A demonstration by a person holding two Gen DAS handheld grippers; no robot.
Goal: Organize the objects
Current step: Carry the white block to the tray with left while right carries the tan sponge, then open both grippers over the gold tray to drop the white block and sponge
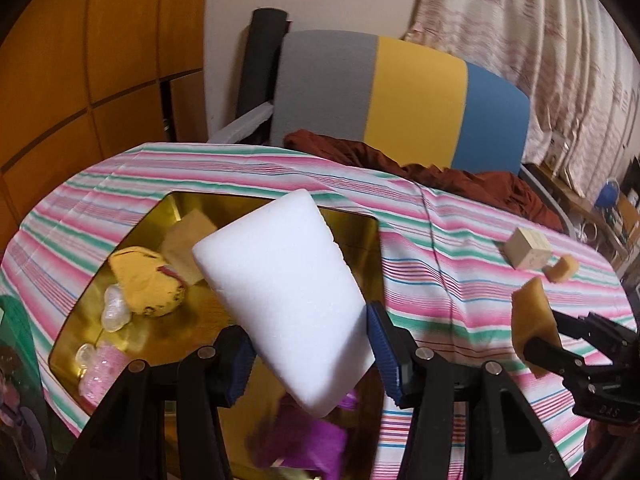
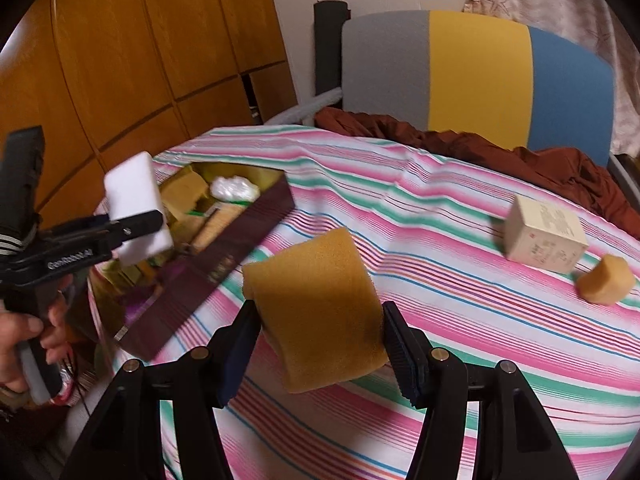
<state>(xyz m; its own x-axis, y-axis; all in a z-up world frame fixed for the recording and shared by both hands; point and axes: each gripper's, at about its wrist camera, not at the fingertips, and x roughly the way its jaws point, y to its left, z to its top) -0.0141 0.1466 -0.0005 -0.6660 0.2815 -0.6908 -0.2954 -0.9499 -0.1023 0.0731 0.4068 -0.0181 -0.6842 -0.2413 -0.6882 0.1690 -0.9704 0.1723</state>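
A striped tablecloth [image 2: 400,200] covers the table, with an open box [image 2: 224,248] at its left holding small items. The left gripper [image 1: 308,356] pinches a white foam block [image 1: 280,300] above that box. The right gripper [image 2: 320,344] pinches a tan sponge [image 2: 316,312] over the cloth. A small carton [image 2: 544,236] and a tan lump [image 2: 606,280] lie far right.

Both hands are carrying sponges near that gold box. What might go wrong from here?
The white sponge is held only at its lower end by the left gripper, tilted over the box; it might twist or slip. The box already holds a yellow pouch and other bits, so the sponge may sit on top rather than flat. The right gripper squeezes the yellow sponge; released, it may spring sideways onto the cloth.
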